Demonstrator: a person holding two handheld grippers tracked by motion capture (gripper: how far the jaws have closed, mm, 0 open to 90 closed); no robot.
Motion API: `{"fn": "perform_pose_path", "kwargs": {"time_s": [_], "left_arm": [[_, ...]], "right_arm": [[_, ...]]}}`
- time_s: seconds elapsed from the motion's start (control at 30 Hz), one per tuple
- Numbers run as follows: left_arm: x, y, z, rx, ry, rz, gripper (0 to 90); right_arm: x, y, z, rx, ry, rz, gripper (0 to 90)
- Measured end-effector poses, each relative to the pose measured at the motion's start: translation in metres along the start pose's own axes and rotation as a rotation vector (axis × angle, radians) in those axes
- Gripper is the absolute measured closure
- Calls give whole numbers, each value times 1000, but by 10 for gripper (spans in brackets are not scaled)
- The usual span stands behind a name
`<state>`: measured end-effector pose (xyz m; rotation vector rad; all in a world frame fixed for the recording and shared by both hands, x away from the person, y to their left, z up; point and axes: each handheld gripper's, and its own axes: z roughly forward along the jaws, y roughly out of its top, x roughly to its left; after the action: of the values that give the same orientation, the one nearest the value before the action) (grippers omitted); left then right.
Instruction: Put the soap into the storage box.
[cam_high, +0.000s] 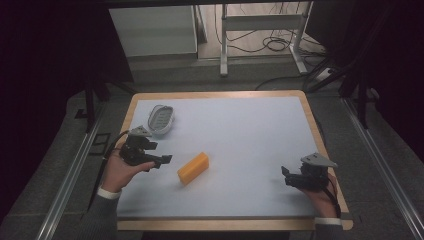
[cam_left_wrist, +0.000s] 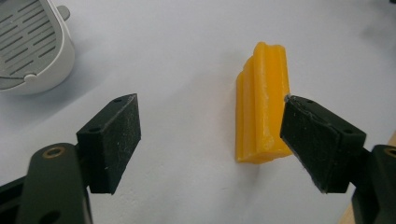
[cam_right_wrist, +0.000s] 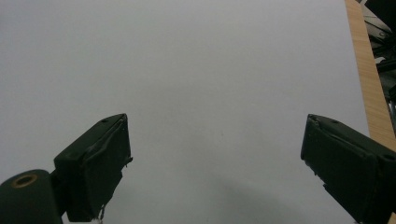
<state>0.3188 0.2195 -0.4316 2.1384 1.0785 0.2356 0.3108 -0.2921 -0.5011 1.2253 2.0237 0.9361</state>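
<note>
Left claw (cam_left_wrist: 210, 135) spread wide, empty; yellow block (cam_left_wrist: 262, 107) lies flat on surface (cam_high: 240, 130) just ahead, off-centre toward one jaw. Risk: closing now, that jaw nudges block sideways, or grip catches only ridged end and slips. Grey slotted dish (cam_left_wrist: 28, 46) near, beyond other jaw. Right claw (cam_right_wrist: 215, 163) spread, empty, well apart; wooden edge (cam_right_wrist: 366, 79) beside it, open room ahead.

Gripper (cam_left_wrist: 210, 140) jaws apart, yellow block (cam_left_wrist: 262, 102) ahead, grey dish (cam_left_wrist: 32, 46)
</note>
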Motion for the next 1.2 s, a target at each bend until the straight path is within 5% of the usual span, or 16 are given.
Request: {"fn": "perform_pose_path", "kwargs": {"time_s": [0.37,0.67,0.8,1.2], "left_arm": [[-30,15,10,53,-13,63,204],[-35,20,27,93,-24,74,207],[-41,23,37,104,2,89,215],[-51,27,67,200,-13,117,225]], "right_arm": [[4,6,9,9,3,-19,83],[6,7,8,5,4,-24,82],[4,6,7,6,-1,-20,82],[4,5,8,7,-3,-15,82]]}}
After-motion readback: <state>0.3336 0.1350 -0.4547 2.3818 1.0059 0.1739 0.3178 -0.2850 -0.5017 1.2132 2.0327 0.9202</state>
